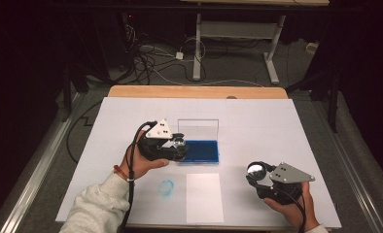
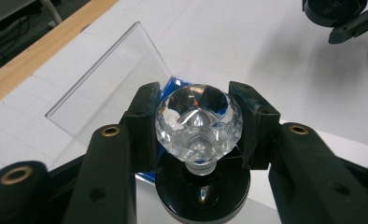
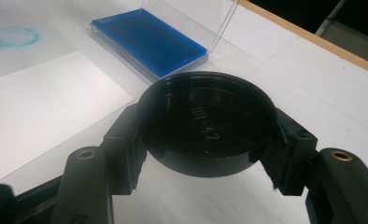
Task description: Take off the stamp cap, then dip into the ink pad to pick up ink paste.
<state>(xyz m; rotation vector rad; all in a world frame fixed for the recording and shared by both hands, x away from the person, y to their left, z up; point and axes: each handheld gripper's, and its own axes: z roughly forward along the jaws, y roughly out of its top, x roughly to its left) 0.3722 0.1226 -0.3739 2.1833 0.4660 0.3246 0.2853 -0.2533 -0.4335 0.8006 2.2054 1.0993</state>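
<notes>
Left tongs [image 2: 198,123] grip crystal stamp [image 2: 198,122]; cap [image 3: 205,122] lettering unreadable.

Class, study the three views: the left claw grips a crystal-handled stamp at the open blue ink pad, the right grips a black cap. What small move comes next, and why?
Probably lower the stamp onto the blue ink pad. The left claw holds it at the pad, whose clear lid stands open, the right claw holds the removed cap aside, and the white paper is unmarked.

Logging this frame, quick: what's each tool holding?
Left tool: shut on the crystal-knobbed stamp.
Right tool: shut on the round black cap.
</notes>
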